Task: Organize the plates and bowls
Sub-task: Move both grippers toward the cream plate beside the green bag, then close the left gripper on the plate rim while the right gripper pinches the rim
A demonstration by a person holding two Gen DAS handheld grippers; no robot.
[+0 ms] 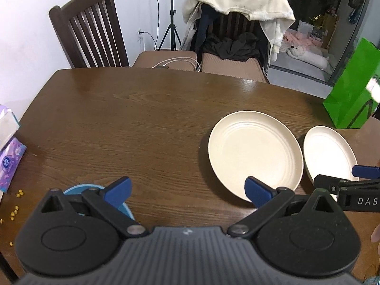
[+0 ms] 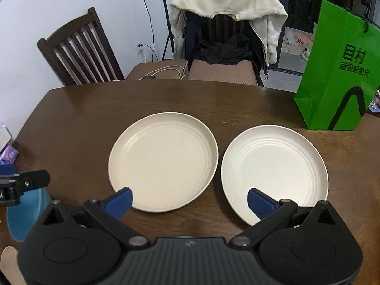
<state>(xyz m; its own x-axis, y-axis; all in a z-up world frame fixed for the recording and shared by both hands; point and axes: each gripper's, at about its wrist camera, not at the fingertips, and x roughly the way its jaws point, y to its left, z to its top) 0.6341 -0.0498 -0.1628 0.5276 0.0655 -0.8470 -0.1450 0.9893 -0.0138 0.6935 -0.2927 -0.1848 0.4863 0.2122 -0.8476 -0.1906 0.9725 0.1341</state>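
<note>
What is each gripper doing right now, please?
Left gripper: open, holding nothing.
Right gripper: open, holding nothing.

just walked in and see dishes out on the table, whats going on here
A person holds a two-finger gripper in each hand over a wooden table. Both the left gripper and the right gripper are open and hold nothing. Two cream plates lie side by side, apart: the left plate and the right plate. A blue bowl sits near the left gripper. Nothing is stacked yet.
</note>
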